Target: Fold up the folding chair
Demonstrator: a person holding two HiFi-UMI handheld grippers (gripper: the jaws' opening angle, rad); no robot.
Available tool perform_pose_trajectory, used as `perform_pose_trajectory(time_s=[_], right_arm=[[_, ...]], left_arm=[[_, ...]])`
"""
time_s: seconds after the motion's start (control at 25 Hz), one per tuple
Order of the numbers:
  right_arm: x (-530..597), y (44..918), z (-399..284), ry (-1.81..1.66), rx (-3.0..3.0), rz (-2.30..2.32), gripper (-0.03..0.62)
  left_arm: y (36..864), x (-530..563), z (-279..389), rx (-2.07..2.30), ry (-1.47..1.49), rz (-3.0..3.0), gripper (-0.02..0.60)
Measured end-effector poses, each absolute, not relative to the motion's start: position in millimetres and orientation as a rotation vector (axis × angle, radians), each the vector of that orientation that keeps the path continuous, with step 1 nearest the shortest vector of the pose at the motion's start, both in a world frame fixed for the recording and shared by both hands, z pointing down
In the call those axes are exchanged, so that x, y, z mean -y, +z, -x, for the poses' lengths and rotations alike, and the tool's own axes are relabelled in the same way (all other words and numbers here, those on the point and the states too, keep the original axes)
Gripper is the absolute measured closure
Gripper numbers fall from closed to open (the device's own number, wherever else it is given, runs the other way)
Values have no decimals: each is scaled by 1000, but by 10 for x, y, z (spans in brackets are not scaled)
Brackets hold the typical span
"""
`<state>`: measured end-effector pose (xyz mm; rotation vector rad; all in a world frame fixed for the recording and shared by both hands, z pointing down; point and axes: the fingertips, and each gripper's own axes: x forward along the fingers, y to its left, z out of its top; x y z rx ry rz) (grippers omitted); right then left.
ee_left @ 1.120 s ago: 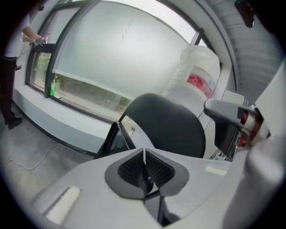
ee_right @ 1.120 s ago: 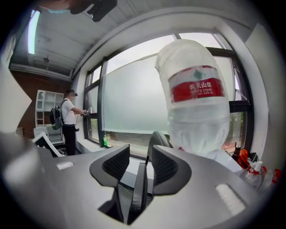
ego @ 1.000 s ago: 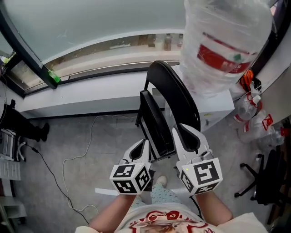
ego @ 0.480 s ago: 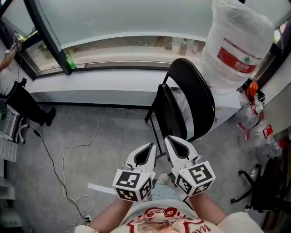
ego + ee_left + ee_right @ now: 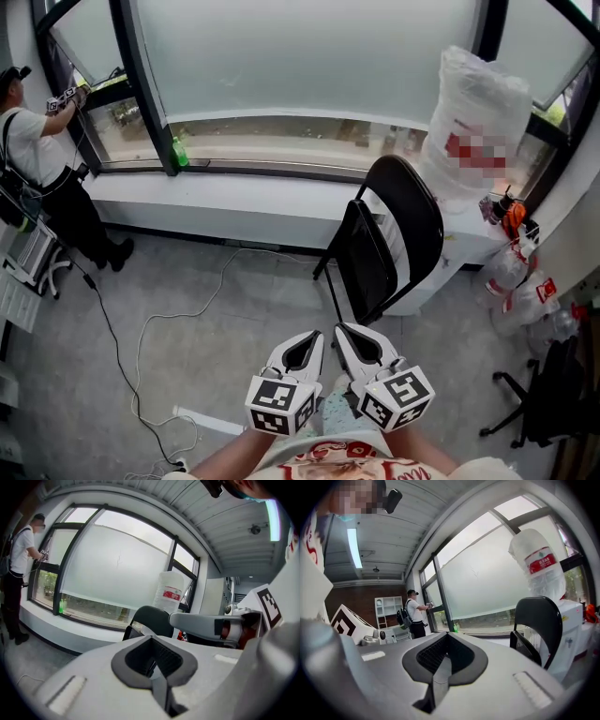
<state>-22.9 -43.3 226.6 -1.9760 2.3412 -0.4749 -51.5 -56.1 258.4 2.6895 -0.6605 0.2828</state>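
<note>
The black folding chair (image 5: pixel 394 234) stands folded, its seat flat against the round backrest, leaning by the white cabinet (image 5: pixel 457 255). Both grippers hang low at the bottom centre of the head view, well short of the chair. The left gripper (image 5: pixel 312 339) is shut with nothing in it, and the right gripper (image 5: pixel 343 334) beside it is likewise shut and empty. In the left gripper view the chair (image 5: pixel 151 619) shows beyond the closed left gripper (image 5: pixel 152 660). The right gripper view has the chair (image 5: pixel 536 620) to the right of the closed right gripper (image 5: pixel 442 662).
A large plastic-wrapped water bottle (image 5: pixel 473 117) sits on the cabinet. A person (image 5: pixel 37 150) works at the window on the far left. A white cable (image 5: pixel 141 347) trails over the grey floor. Plastic bags (image 5: pixel 525 281) and an office chair base (image 5: pixel 525 398) stand at the right.
Both grippers have drawn back from the chair toward the person and now sit clear of it. The view has pulled away; the chair stays folded against the cabinet.
</note>
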Motion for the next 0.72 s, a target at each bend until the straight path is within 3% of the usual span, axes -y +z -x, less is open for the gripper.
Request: perform_pose_trajectory(time_s=[0.72], right_arm=[[-845,1950,369,-346,-2357,1941,566]], left_arm=[[2167,-626,708,696,186,-2798,578]])
